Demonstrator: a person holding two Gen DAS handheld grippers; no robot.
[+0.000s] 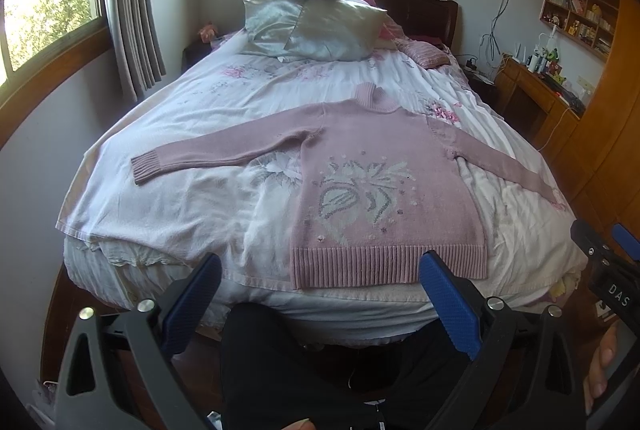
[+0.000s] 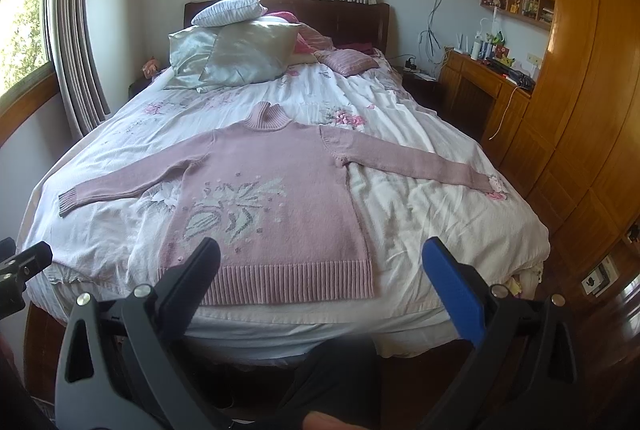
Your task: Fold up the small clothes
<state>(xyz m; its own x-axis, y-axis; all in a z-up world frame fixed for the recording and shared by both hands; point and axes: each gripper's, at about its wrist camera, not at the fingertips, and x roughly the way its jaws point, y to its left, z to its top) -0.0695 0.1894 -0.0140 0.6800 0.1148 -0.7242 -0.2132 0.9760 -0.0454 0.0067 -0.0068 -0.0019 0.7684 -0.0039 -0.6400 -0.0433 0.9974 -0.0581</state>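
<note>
sweater (image 1: 384,186) is lying flat, front up, on the bed (image 1: 192,198), sleeves stretching left and right, hem nearest. soft, limp knit, likely draping when lifted; cuffs or hem corners are looking like good holds. left gripper (image 1: 320,282) and right gripper (image 2: 320,266) are both hovering apart, empty.

Left gripper (image 1: 320,274) and right gripper (image 2: 322,258) level, side by side, jaws wide apart, empty.
</note>
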